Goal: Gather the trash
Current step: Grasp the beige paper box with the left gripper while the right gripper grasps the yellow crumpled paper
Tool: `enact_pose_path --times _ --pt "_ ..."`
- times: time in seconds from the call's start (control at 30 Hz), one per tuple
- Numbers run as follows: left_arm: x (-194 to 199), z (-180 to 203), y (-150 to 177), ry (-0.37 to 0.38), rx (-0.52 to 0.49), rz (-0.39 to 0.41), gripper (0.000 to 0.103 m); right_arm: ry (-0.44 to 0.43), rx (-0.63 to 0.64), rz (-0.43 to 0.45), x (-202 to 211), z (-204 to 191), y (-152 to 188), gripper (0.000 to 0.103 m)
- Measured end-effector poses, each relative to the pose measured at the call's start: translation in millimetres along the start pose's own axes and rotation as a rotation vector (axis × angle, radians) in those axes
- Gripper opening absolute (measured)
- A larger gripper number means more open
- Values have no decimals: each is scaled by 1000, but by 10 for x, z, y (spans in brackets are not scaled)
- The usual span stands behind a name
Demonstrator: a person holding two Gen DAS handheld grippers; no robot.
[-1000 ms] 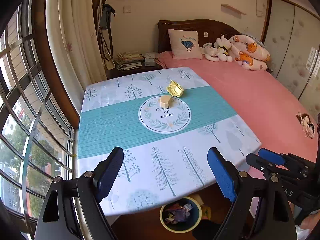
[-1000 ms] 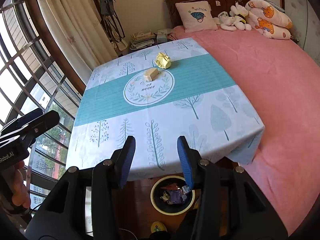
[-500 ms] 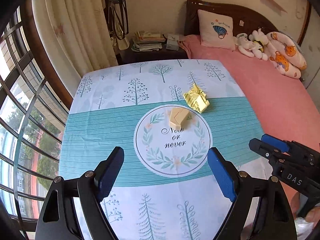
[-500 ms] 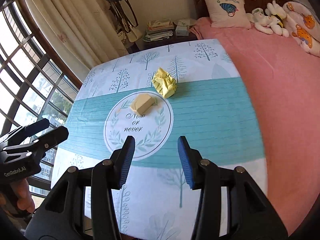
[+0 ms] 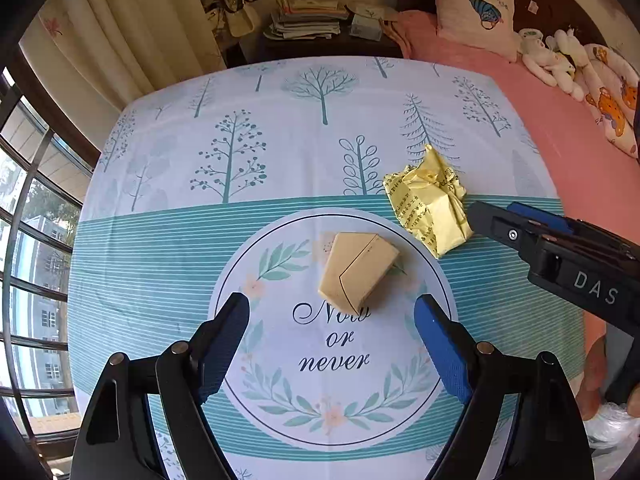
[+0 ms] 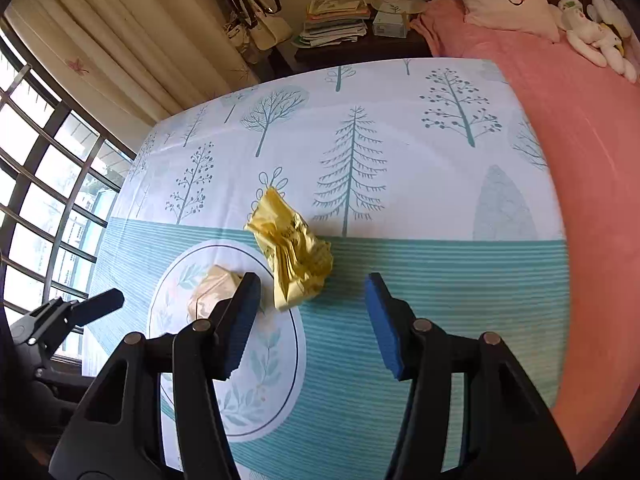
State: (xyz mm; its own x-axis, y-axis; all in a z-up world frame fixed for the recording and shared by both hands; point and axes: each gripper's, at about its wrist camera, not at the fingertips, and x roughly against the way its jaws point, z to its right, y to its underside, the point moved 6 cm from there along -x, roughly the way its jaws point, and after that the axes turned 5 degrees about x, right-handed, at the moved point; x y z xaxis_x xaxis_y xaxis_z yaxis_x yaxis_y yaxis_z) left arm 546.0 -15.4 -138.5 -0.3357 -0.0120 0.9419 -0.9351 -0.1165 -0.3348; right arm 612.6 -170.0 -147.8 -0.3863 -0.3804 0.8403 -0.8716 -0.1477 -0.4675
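Left wrist view: we saw the left gripper [image 5: 332, 344] with its jaws apart and nothing between them, hanging over the tabletop [image 5: 168, 248] with its tree-print cloth. The folded beige paper [image 5: 356, 274] lay on the round printed emblem [image 5: 340, 400], just ahead of the blue pads, not touching them. The crumpled yellow wrapper [image 5: 428, 208] sat just beside it, to the right and a bit farther off. The right gripper [image 5: 496, 220] came in from the right edge, its tip near the wrapper; contact we could not tell. Pink bed [image 5: 568, 128] at right, stacked papers [image 5: 304, 16] behind.

Right wrist view: the right gripper [image 6: 312, 316] had its jaws apart, having just been opening, with nothing clamped. The yellow wrapper [image 6: 294, 252] lay just ahead of the gap, toward the left pad. The beige paper [image 6: 212, 292] was partly hidden behind the left finger. The left gripper [image 6: 86, 306] showed at the left edge.
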Motion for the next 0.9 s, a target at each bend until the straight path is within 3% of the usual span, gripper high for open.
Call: enact_pose_path --times 0.33,0.4,0.43,0.7,0.8,0.9 --pt "-493 -45 -68 10 37 -79 82 -9 50 -79 -628 -61 -141 51" --pt "-556 -54 -78 20 44 -94 79 -14 65 -64 -633 -75 -132 35" --pt "-581 -49 -75 24 47 -101 77 -20 68 -76 -651 -79 -113 32" --pt "-702 54 -93 34 17 -116 65 -10 45 -55 -532 33 50 30" --pt "-682 82 -123 27 2 -95 45 -2 44 -50 -468 55 129 30" --pt "-658 72 -119 53 20 -90 42 6 47 -48 -404 64 202 30"
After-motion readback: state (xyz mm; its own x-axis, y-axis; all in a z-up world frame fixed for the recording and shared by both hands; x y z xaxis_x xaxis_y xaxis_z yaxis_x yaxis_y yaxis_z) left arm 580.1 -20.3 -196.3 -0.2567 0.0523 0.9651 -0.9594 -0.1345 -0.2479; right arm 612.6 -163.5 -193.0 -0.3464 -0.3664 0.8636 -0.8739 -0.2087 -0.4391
